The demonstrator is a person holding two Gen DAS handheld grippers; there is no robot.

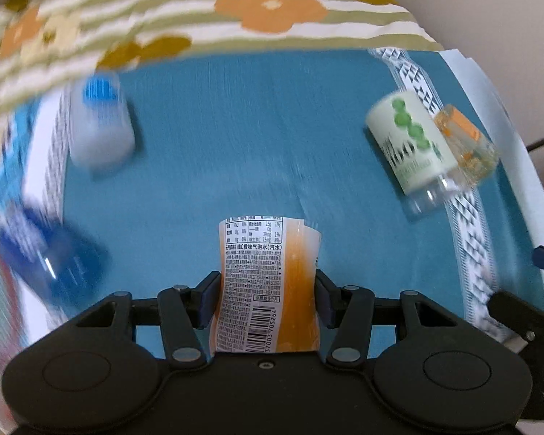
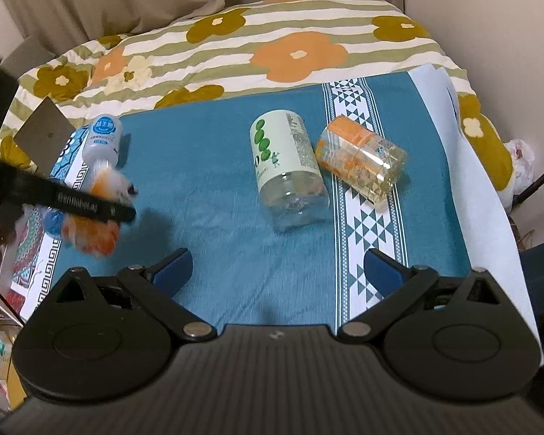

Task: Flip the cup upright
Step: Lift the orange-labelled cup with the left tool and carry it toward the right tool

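Note:
My left gripper (image 1: 268, 290) is shut on an orange-labelled cup (image 1: 268, 286) cut from a drink bottle, held above the teal cloth (image 1: 235, 145). In the right wrist view that gripper (image 2: 90, 206) and its orange cup (image 2: 98, 232) show blurred at the left. A green-dotted cup (image 2: 286, 166) and an orange clear cup (image 2: 362, 159) lie on their sides on the cloth; both also show in the left wrist view, the green one (image 1: 409, 141) beside the orange one (image 1: 468, 145). My right gripper (image 2: 277, 268) is open and empty, low over the cloth's near side.
A blue-capped white cup (image 2: 103, 137) lies on a patterned box at the left. A dark blue cup (image 1: 61, 257) lies at the left in the left wrist view. A flowered quilt (image 2: 272, 43) borders the cloth at the back. White paper (image 2: 464, 152) edges the right side.

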